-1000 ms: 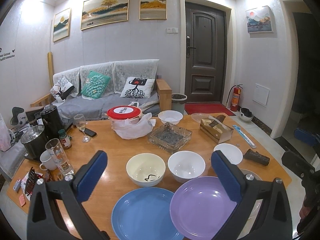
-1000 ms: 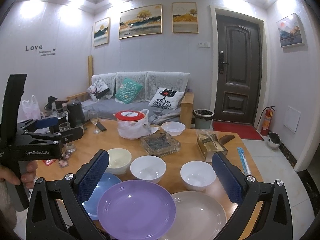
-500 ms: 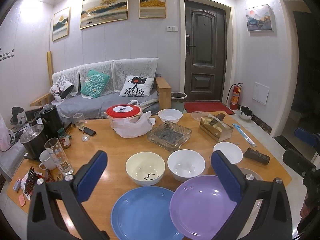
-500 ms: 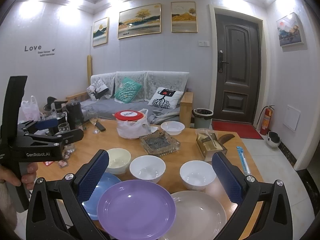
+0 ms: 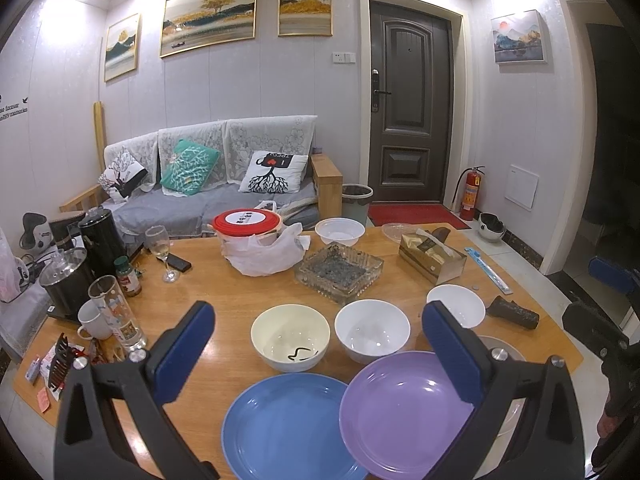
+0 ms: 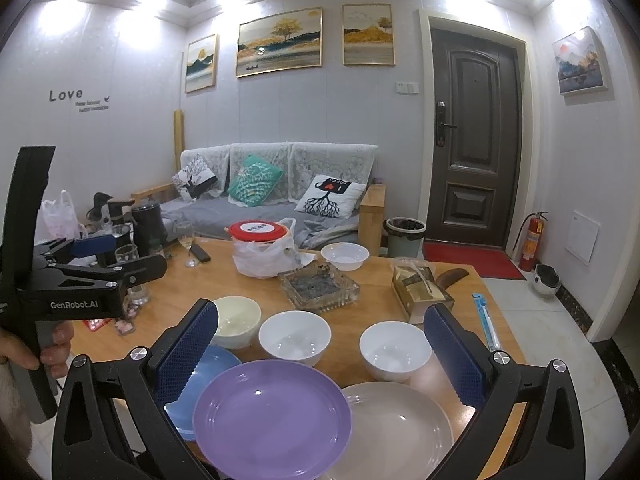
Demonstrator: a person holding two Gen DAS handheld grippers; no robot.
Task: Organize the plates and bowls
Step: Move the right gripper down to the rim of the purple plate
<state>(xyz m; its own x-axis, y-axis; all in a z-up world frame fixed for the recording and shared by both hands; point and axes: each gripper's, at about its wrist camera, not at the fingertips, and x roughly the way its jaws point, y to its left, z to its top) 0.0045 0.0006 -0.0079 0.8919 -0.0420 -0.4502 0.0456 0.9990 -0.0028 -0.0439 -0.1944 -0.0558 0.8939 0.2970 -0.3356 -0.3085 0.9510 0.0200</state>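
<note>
On the near edge of the wooden table lie a blue plate, a purple plate and a pale beige plate. Behind them stand a cream bowl and two white bowls. My left gripper hangs open above the plates, holding nothing. My right gripper is open too, over the purple plate. In the right wrist view the left gripper appears at the left, held by a hand.
Farther back are a glass ashtray, a red-lidded container in a plastic bag, a white bowl and a tissue box. Kettles, glasses and a mug crowd the left side. A sofa stands behind.
Both views have shifted only slightly; nothing on the table has moved and both grippers stay open.
</note>
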